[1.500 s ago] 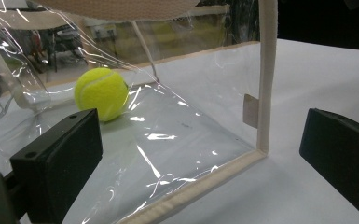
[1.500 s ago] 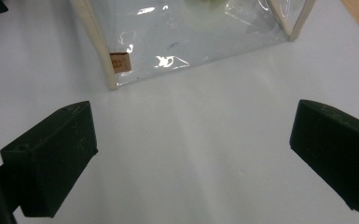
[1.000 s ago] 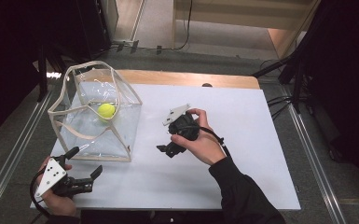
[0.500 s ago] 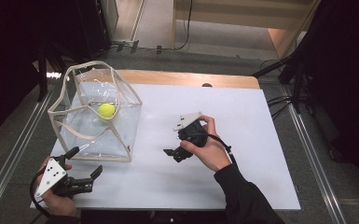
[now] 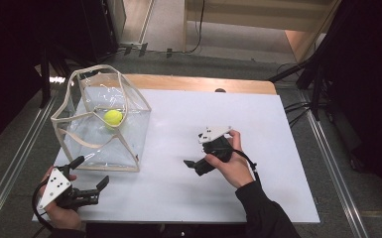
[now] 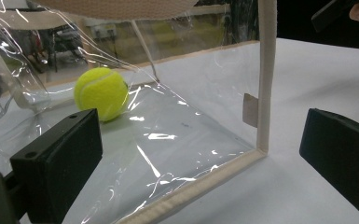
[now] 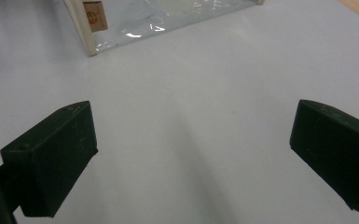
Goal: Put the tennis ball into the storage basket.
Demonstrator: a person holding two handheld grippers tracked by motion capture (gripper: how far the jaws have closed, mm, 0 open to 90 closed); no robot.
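A clear plastic bag (image 5: 101,134) with beige trim stands open on the left of the white table (image 5: 258,124). A yellow tennis ball (image 5: 112,117) lies inside it. My left gripper (image 5: 92,171) rests at the table's front left corner, open, its jaws pointing at the bag's near wall. In the left gripper view the ball (image 6: 101,93) sits behind the bag's clear wall (image 6: 191,116), between my wide jaws (image 6: 200,121). My right gripper (image 5: 194,167) is held over the middle of the table, open and empty, jaws pointing left. The right gripper view has bare table between its jaws (image 7: 193,112) and the bag's corner (image 7: 93,28) ahead.
A wooden strip (image 5: 198,84) runs along the table's far edge. Metal rails (image 5: 337,163) flank the table on both sides. Cables lie on the floor at the far right (image 5: 297,106). Open white surface stretches to the right of the hand.
My right gripper has drifted right and toward the person, away from the bag. The left gripper, bag and ball have stayed put.
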